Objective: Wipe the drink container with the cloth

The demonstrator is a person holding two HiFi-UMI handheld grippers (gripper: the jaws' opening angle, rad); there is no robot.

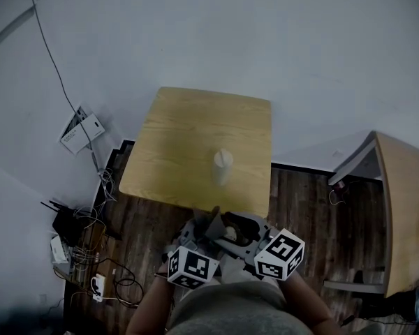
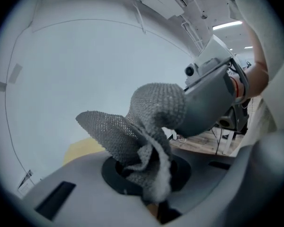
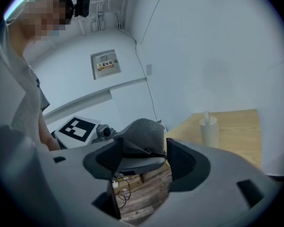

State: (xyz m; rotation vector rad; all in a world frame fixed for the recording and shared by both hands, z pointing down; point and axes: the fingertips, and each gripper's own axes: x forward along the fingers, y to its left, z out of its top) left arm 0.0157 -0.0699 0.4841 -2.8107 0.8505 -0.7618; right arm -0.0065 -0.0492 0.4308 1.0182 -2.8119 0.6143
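Grey cloth (image 2: 142,136) is hanging clamped in the left tongs (image 2: 154,205); right tongs (image 3: 144,159) are standing wide, gripping nothing.
Cup (image 1: 223,166) is standing mid-counter (image 1: 174,138), well apart: I'd be steadying it with the free tongs before wiping.

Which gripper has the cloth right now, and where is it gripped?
The left gripper is shut on the grey cloth, pinching a bunched fold; the rest flops loose above the jaws. The right gripper is open, holding nothing.
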